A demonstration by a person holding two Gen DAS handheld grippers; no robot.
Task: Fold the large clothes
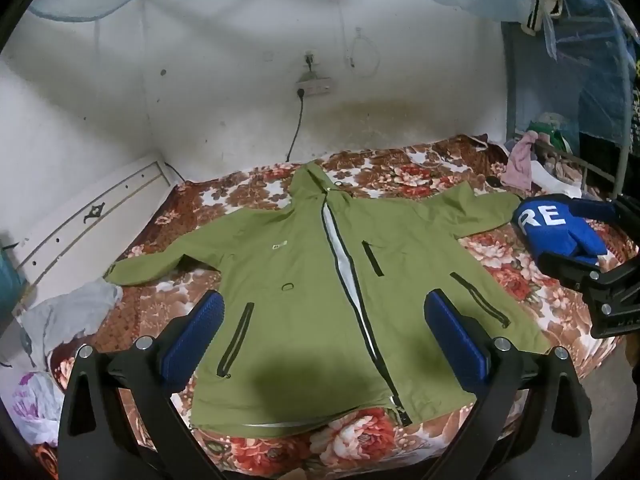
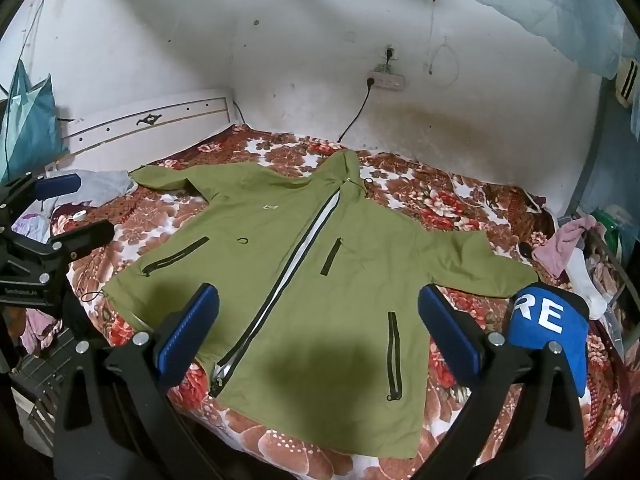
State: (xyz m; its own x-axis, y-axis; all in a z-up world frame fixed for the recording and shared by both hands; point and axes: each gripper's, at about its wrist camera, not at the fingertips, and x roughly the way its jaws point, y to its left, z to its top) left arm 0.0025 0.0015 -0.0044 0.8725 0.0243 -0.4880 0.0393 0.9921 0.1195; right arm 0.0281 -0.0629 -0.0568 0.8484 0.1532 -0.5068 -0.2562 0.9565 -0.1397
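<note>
An olive-green hooded jacket [image 1: 304, 292] lies spread flat, front up, on the floral bedspread [image 1: 400, 172], sleeves out to both sides, zipper partly open. It also shows in the right wrist view [image 2: 320, 264]. My left gripper [image 1: 324, 312] hovers open and empty above the jacket's lower front. My right gripper [image 2: 320, 308] is open and empty above the jacket's hem; it also shows at the right edge of the left wrist view [image 1: 588, 248]. The left gripper appears at the left edge of the right wrist view [image 2: 76, 208].
A folded blue garment with white letters "RE" [image 1: 556, 228] lies by the jacket's right sleeve, also in the right wrist view [image 2: 552, 328]. A grey cloth [image 1: 68, 316] lies by the left sleeve. A white headboard [image 1: 92, 216] stands left. Loose clothes [image 1: 524, 160] pile at the right.
</note>
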